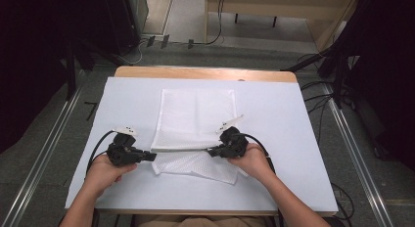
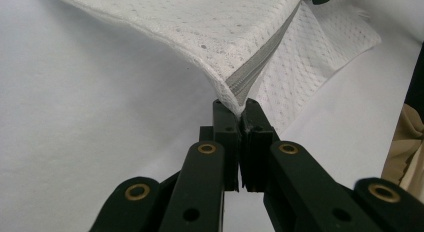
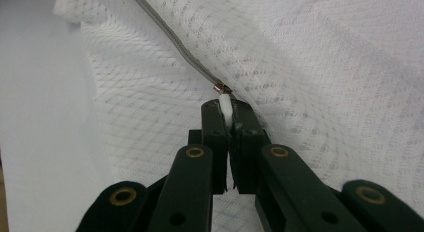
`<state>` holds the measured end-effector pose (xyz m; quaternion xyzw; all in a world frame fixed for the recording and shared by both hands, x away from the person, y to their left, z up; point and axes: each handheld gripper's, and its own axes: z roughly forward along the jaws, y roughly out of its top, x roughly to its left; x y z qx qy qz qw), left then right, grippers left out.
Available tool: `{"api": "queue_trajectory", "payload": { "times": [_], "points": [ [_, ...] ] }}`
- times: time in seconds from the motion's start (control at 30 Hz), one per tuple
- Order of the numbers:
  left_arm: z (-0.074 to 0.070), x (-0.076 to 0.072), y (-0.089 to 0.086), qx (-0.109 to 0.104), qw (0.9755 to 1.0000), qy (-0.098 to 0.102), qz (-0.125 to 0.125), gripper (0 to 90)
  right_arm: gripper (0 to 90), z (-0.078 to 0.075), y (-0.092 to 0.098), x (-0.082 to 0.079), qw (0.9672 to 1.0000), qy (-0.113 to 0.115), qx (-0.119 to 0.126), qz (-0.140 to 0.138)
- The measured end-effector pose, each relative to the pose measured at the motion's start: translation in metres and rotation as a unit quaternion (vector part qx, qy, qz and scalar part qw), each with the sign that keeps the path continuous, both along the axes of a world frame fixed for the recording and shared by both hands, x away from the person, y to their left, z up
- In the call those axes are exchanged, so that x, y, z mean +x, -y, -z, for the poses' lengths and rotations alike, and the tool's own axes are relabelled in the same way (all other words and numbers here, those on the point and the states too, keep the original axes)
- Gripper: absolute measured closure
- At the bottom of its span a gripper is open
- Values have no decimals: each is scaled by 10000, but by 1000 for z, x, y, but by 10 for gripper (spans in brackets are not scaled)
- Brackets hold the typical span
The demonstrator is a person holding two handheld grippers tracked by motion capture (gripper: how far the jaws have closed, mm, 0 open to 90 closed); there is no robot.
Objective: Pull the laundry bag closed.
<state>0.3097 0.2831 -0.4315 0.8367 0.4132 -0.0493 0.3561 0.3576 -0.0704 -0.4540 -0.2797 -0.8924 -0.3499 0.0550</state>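
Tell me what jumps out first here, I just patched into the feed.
A white mesh zippered bag lies mid-table on the white table cover, its near edge lifted between the two grippers. The left gripper pinches the bag's corner at the grey zipper's end; the right gripper clamps the white zipper pull.

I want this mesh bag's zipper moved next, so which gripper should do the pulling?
Probably the right gripper: its jaws are shut on the white zipper tab. The left gripper pinches the corner of the mesh bag at the zipper's end, suited to anchoring.
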Motion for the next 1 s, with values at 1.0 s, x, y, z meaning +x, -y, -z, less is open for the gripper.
{"api": "queue_trajectory", "payload": {
  "times": [1.0],
  "points": [
    [0,0,-2,25,10000,-40,34,887,884,-2,33,-3,9997,-141,-60,178]
  ]
}}
